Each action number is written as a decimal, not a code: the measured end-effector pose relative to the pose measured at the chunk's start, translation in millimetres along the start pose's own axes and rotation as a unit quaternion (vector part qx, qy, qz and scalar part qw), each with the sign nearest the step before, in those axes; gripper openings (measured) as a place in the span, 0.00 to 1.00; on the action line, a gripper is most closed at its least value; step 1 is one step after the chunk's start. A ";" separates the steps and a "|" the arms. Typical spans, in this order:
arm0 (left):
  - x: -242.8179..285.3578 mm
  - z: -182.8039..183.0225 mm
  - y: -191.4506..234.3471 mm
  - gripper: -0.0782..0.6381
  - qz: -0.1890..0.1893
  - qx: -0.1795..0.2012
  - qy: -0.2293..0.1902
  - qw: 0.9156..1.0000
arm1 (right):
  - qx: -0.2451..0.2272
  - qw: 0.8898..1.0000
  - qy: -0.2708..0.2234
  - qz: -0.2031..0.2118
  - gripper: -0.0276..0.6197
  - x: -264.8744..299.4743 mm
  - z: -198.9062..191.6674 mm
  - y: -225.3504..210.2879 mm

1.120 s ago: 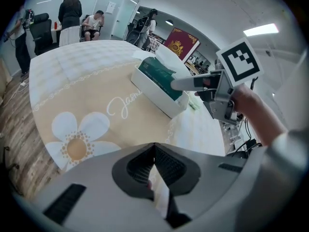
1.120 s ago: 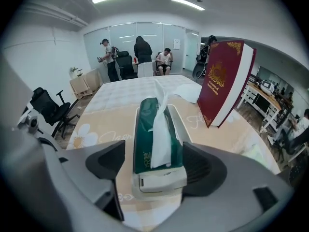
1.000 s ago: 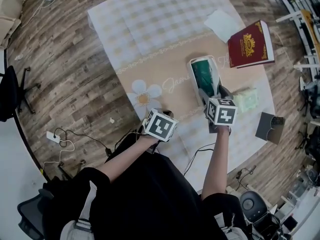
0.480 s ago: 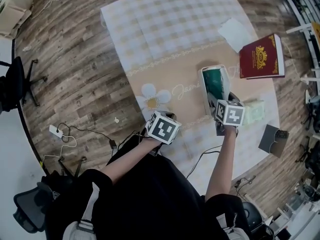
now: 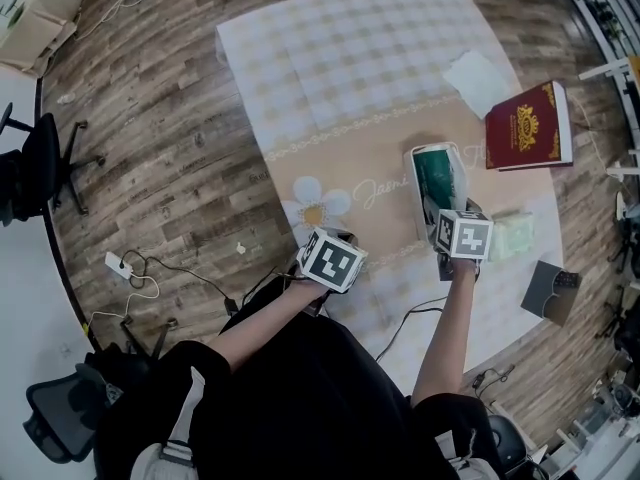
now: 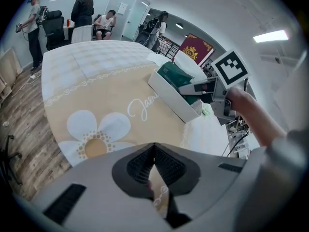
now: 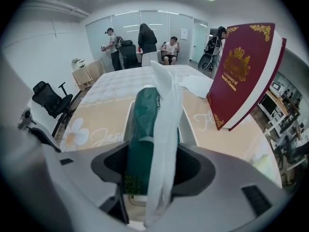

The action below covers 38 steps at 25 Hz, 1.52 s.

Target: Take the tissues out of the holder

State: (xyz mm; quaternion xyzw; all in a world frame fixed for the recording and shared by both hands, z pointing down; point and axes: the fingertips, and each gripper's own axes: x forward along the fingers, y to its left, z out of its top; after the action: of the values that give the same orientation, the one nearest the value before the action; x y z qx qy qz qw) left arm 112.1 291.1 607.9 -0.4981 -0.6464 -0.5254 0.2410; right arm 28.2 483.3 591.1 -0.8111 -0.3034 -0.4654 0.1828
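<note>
A white tissue holder [image 5: 415,193] lies on the beige cloth with a dark green tissue pack [image 5: 435,173] inside it. My right gripper [image 5: 447,210] is at the holder's near end. In the right gripper view its jaws have just been closing. The green pack [image 7: 142,129] and a white tissue [image 7: 164,110] standing up from it fill the gap of the right gripper [image 7: 152,163], between the holder's walls [image 7: 186,126]. My left gripper [image 5: 338,240] hovers by the printed daisy, apart from the holder [image 6: 174,100]. The left gripper [image 6: 154,146] is shut on nothing.
A dark red book [image 5: 528,126] lies just beyond the holder, with a loose white sheet [image 5: 478,73] behind it. A pale green pack [image 5: 515,233] sits right of my right hand and a grey box [image 5: 553,290] at the table's right edge. People stand far behind the table [image 7: 145,42].
The head view has drifted a little. My right gripper stays at the holder's near end and the left stays by the daisy.
</note>
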 end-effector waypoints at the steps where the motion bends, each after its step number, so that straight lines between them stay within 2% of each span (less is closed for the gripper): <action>1: -0.8 -0.4 -0.5 0.12 0.000 0.001 0.000 1.000 | 0.000 1.000 -0.002 -0.001 0.46 -0.8 0.1 0.1; 12: -10.6 -6.1 -1.2 0.12 0.002 0.006 -0.006 1.000 | 0.000 1.000 -0.010 -0.023 0.44 -13.8 -7.0 -2.3; 25: -17.1 -12.4 -26.0 0.12 -0.014 0.043 -0.011 0.999 | 0.022 0.996 -0.073 -0.045 0.44 -70.0 -1.1 3.3; 32: -29.5 -18.7 -45.4 0.12 -0.026 0.062 -0.013 0.998 | 0.029 0.995 -0.086 -0.051 0.44 -102.3 -15.4 17.2; 38: -32.8 -40.3 -58.4 0.12 -0.030 0.080 -0.014 0.996 | 0.041 0.994 -0.088 -0.053 0.44 -123.3 -45.2 35.4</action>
State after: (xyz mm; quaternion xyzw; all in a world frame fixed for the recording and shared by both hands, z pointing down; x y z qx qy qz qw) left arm 63.8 244.1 568.3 -0.4647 -0.7043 -0.4723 0.2548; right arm -24.6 390.9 506.4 -0.8234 -0.3797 -0.3888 0.1637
